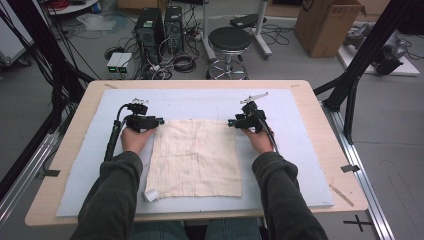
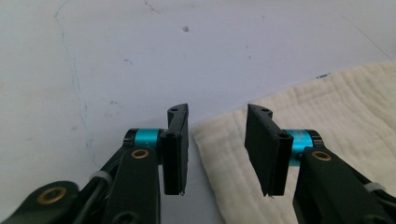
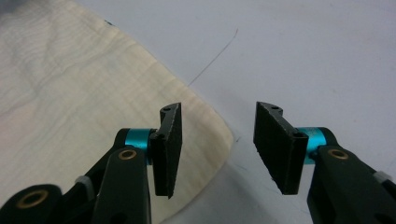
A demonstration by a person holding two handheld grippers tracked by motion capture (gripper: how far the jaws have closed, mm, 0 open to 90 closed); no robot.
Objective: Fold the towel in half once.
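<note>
Although it lies flat, the cream cloth [image 1: 196, 157] at the middle of the pale mat [image 1: 300, 150] looks thin, light and limp; judged from its crinkled weave, it would sag and fold under its own weight and offers no stiff edge to push against. Its two far corners seem the best places to take hold, since a pinch there would lift the whole far edge evenly. The left gripper [image 1: 161, 121] sits at the far left corner with its jaws set wide; in the left gripper view the corner of the cloth [image 2: 299, 154] lies between and just beyond them, ungripped. The right gripper [image 1: 230, 122] sits at the far right corner, its jaws likewise wide; in the right gripper view the rounded corner [image 3: 84, 116] passes under the left jaw, and the right jaw stands over bare mat [image 3: 303, 56].

Whether either lower jaw tip touches the fabric cannot be told. A small white tag or folded piece [image 1: 150, 195] at the near left corner is too small to identify. The person's sleeves [image 1: 112, 200] cover parts of the mat beside the cloth's near edge.
</note>
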